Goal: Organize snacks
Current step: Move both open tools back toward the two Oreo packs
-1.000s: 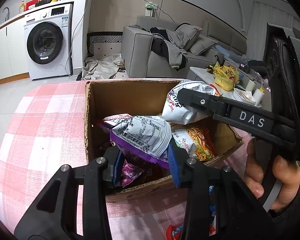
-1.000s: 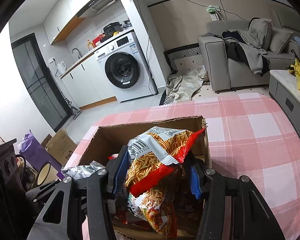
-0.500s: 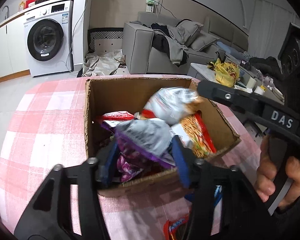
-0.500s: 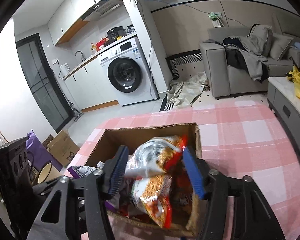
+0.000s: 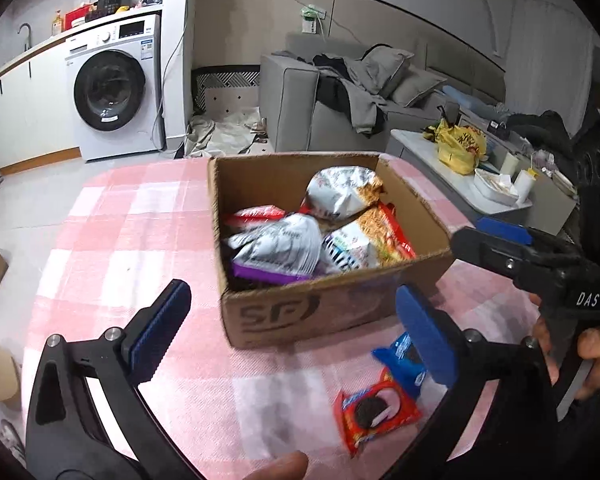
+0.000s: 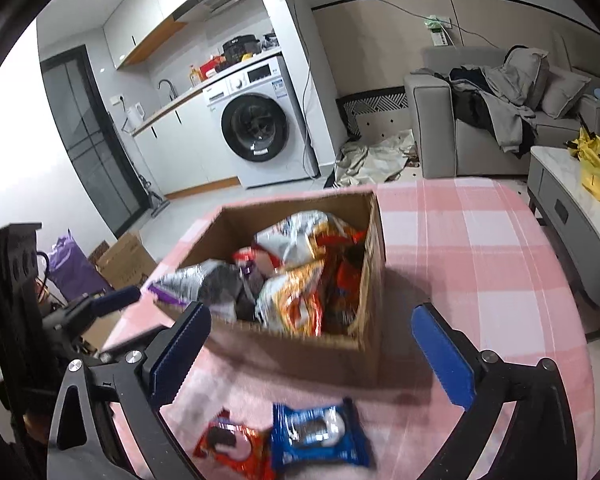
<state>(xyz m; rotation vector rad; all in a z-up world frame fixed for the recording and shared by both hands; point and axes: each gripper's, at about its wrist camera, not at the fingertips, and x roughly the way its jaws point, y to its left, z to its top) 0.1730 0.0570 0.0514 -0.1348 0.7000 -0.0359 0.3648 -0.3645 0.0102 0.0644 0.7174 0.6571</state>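
Observation:
A cardboard box point(image 5: 324, 312) stands on the pink checked tablecloth point(image 5: 112, 264) and holds several snack bags, among them a silver and purple bag point(image 5: 276, 248) and orange noodle-snack bags point(image 5: 376, 236). It also shows in the right wrist view point(image 6: 300, 356). A red cookie pack point(image 5: 372, 412) and a blue cookie pack point(image 5: 404, 360) lie on the cloth in front of the box; the right wrist view shows the red pack point(image 6: 232, 448) and the blue pack point(image 6: 320, 436) too. My left gripper point(image 5: 296, 332) is open and empty, back from the box. My right gripper point(image 6: 312, 356) is open and empty above the two packs.
The table's left edge drops to the floor, where a cardboard carton point(image 6: 124, 260) and a purple bag point(image 6: 70, 264) stand. A washing machine point(image 5: 112, 88), a grey sofa point(image 5: 340, 108) and a low side table with a yellow bag point(image 5: 460, 148) lie beyond.
Both grippers let go of their snack bags into the box, opened wide and pulled back toward me. The two cookie packs have come into view.

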